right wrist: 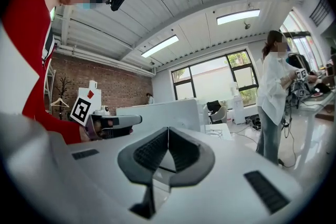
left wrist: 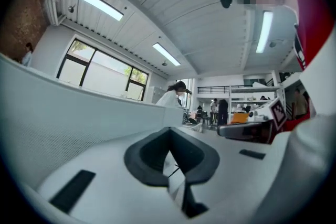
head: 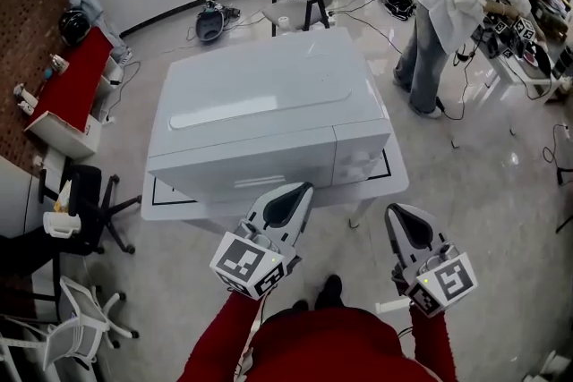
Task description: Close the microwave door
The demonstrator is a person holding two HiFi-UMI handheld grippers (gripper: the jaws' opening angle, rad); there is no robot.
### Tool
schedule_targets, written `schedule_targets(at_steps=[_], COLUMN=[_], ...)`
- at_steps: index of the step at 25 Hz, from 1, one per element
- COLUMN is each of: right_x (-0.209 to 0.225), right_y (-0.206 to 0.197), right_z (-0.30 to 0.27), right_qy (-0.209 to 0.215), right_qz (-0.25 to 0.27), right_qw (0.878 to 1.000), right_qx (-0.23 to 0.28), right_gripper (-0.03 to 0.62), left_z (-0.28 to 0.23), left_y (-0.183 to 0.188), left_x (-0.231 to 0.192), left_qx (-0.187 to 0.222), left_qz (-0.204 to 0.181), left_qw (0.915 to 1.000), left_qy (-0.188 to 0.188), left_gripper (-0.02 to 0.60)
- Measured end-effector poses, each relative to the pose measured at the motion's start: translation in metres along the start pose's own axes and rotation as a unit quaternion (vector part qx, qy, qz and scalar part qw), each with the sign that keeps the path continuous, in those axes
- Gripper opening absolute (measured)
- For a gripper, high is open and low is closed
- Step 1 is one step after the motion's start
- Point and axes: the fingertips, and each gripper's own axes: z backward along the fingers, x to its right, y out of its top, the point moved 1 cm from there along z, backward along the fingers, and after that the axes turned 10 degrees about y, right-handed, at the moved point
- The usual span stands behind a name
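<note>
A white microwave (head: 269, 103) stands on a small white table (head: 397, 181), and its door (head: 242, 167) lies flush with the front. My left gripper (head: 301, 190) is shut with nothing in it, its tip just in front of the door's lower right part. In the left gripper view the microwave's white wall (left wrist: 63, 113) fills the left side beside the closed left gripper (left wrist: 169, 131). My right gripper (head: 400, 212) hangs to the right, off the table's front corner, apart from the microwave. In the right gripper view the right gripper (right wrist: 168, 130) has its pads together, holding nothing.
A person in a white shirt (head: 457, 4) works at a bench at the back right. A black office chair (head: 85, 201) and a white chair (head: 81, 326) stand on the left, by a red-topped table (head: 76, 89). Cables (head: 385, 31) lie on the floor behind.
</note>
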Motion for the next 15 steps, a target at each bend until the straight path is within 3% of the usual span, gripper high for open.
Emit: schedule_targets(at_steps=[4,7,15], right_x=[-0.013,-0.022,-0.040], right_y=[0.012,0.015,0.014], right_z=[-0.002,0.003,0.018], right_qy=[0.023,0.026,0.024], right_qz=[0.015,0.018,0.021], right_qw=[0.999,0.999,0.999], right_qx=[0.017,0.026,0.029], right_gripper=[0.014,0.014,0.012], left_z=[0.025,0.042,0.071], left_y=[0.003,0.011,0.011], left_x=[0.024,0.035,0.038], left_qx=[0.013,0.038,0.044], left_qz=[-0.037,-0.025,-0.026], left_qw=[0.9991,0.9989,0.9986], left_qy=[-0.016,-0.007,0.011], left_gripper=[0.007,0.006,0.006])
